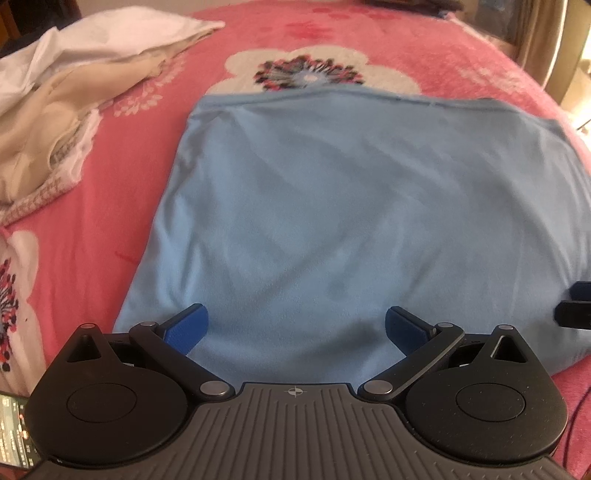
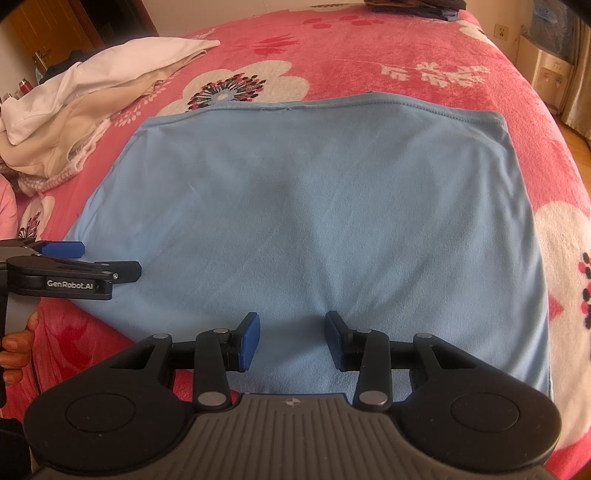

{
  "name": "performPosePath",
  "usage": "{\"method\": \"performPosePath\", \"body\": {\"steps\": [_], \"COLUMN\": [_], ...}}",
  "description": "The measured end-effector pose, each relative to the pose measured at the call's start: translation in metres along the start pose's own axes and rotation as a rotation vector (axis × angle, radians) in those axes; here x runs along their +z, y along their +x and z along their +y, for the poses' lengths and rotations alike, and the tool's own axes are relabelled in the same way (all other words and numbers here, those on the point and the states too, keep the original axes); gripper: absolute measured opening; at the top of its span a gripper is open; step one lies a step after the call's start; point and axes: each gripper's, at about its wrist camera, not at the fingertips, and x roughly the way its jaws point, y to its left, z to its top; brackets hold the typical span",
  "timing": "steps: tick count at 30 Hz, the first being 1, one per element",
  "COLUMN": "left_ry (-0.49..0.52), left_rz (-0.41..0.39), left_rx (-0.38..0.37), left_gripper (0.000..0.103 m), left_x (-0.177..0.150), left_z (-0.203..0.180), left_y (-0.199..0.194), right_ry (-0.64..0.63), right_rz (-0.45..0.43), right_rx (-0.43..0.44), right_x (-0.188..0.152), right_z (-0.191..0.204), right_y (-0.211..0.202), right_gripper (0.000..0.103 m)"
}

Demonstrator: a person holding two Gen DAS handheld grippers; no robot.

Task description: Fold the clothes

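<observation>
The left hand-held gripper (image 1: 297,328) hangs over the near edge of a light blue garment (image 1: 369,206), its blue-padded jaws spread wide with nothing between them but the cloth lying below. Whether the pads touch the fabric cannot be told. The right hand-held gripper (image 2: 291,341) is also tilted down over the near edge of the same garment, its jaws partly spread, not pinching anything; the blue cloth shows in the gap between the pads. Seen from the right wrist view, the left one reaches in from the left edge of the picture, its fingers over the garment's near left corner, and a person's fingers (image 2: 16,349) wrap its grip.

The light blue garment lies flat and folded into a broad rectangle on a bed covered by a pink blanket (image 1: 122,192) patterned with large white flowers. Its stitched hem runs along the far edge, and faint creases cross the surface. To the far left, well apart from it, a rumpled heap of white and cream clothes (image 1: 62,92) rests on the blanket. At the far end of the bed lies some dark cloth (image 2: 413,9), too small to tell
</observation>
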Motion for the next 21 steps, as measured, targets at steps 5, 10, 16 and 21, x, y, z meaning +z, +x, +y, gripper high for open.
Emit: {"method": "performPosePath", "body": {"steps": [5,10,16,21], "left_ry": [0.049,0.061,0.039,0.027], "left_rz": [-0.045,-0.033,-0.012,-0.008], "left_rx": [-0.007,-0.015,-0.015,-0.012], "left_gripper": [0.103,0.103,0.103,0.103], "left_x": [0.0007,-0.0016,-0.0034,-0.0032], "left_z": [-0.0084,-0.0107,-0.0086,-0.0067], "left_y": [-0.0054,-0.0019,0.0006,0.0008], "right_ry": [-0.003,-0.003,-0.002,0.041], "right_rz": [0.002,0.001,0.000,-0.064], "right_rx": [0.001,0.002,0.004,0.017], "right_x": [0.0003,0.0000,-0.0005,-0.0004], "right_z": [0.0000,-0.0003,-0.0007,-0.0047], "right_y": [0.0001,0.0001,0.0002,-0.0094], "right_gripper": [0.042,0.042,0.042,0.042]}}
